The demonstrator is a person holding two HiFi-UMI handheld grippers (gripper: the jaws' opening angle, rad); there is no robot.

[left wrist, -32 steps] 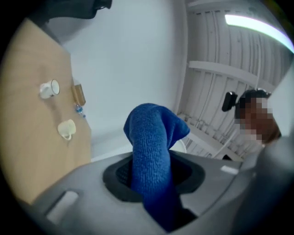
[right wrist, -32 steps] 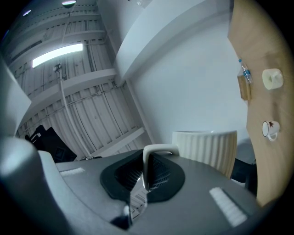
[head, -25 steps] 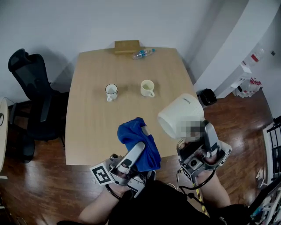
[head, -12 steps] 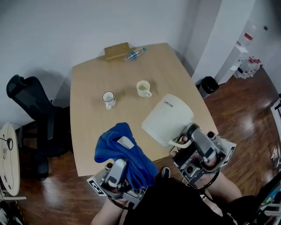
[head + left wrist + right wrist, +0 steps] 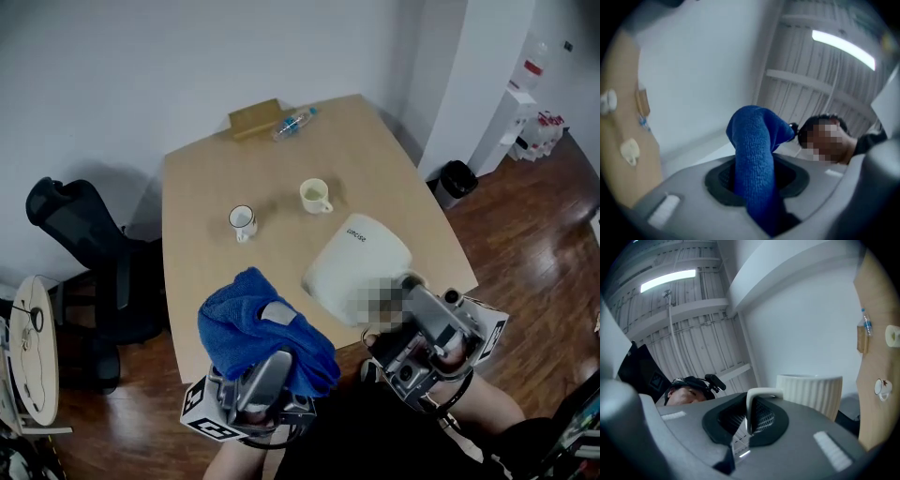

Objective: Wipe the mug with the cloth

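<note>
1. A light wooden table (image 5: 202,192) is taken as the landmark; its near edge lies just ahead of the person.
2. A black office chair (image 5: 86,251) is seen on the floor to the left of the table.
3. A large white ribbed mug (image 5: 361,262) is held tilted in the air above the table's near right corner.
4. A bunched blue cloth (image 5: 255,328) is held above the table's near edge, just left of the mug; whether the two touch cannot be told.
5. The right gripper (image 5: 751,423) is seen off the near right corner, its jaws clamped tight on the mug's thin white handle (image 5: 757,399).
6. The left gripper (image 5: 757,187) is seen off the near edge, its jaws pinched on a thick fold of the cloth.
7. A dark bin (image 5: 457,181) stands on the floor to the right of the table.
8. A wooden block (image 5: 255,119) lies at the table's far edge.
9. A cream cup (image 5: 316,196) and a white dark-rimmed cup (image 5: 242,221) stand apart near the table's middle.
10. A plastic bottle (image 5: 293,122) lies on the table's far edge, beside the block.
</note>
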